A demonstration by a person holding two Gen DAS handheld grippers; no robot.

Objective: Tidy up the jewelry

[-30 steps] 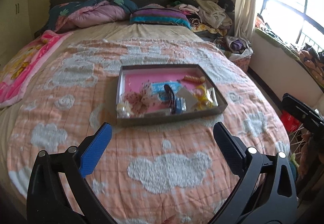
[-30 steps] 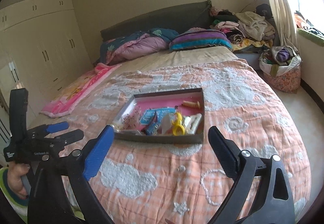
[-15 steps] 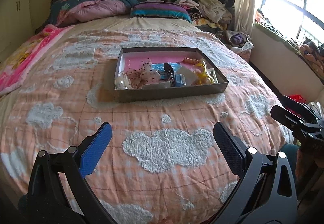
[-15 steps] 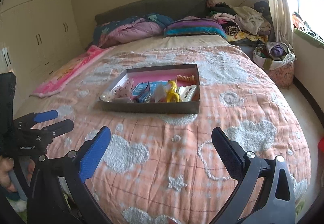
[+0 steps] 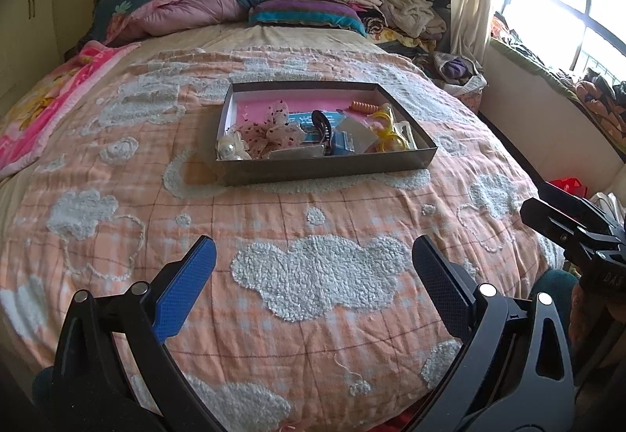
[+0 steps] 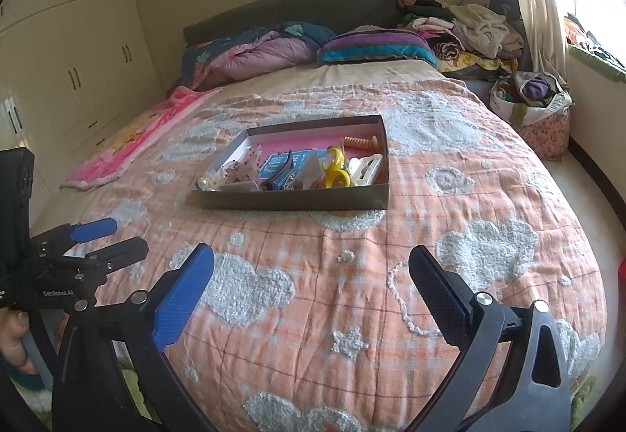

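Item: one shallow grey box (image 5: pixel 328 168), pink-lined, lying on the bed (image 5: pixel 313 275) about midway across the peach cloud-patterned bedspread, nearer the middle than the foot edge where I stand. Contents, left end to right end: a cluster of pearly white pieces (image 5: pixel 231 149) in the near left corner; spotted pink fabric bows (image 5: pixel 279 129) beside them; a blue printed card or packet (image 5: pixel 309 119) with a dark curved clip (image 5: pixel 322 125) lying over it; a pale translucent packet (image 5: pixel 354 131); yellow ring-shaped pieces (image 5: pixel 385 137) and white clips (image 6: pixel 366 166) at the right end; an orange ridged piece (image 5: pixel 364 106) toward the far right corner. All lie loose and overlapping in the single compartment (no dividers that I can make out). My left tool (image 5: pixel 313 275) hangs over the foot of the bed with its fingers wide apart and nothing between them; my right tool (image 6: pixel 311 277) is likewise spread and holding nothing, and both are well short of the box. Step in hand, as I judge it: hard to settle, since a heaped box fits pieces waiting to be sorted as well as pieces already gathered in. Any reach into it calls for a narrow pinch on one small piece, as neighbours overlap and the thin clips lie flat on the lining.
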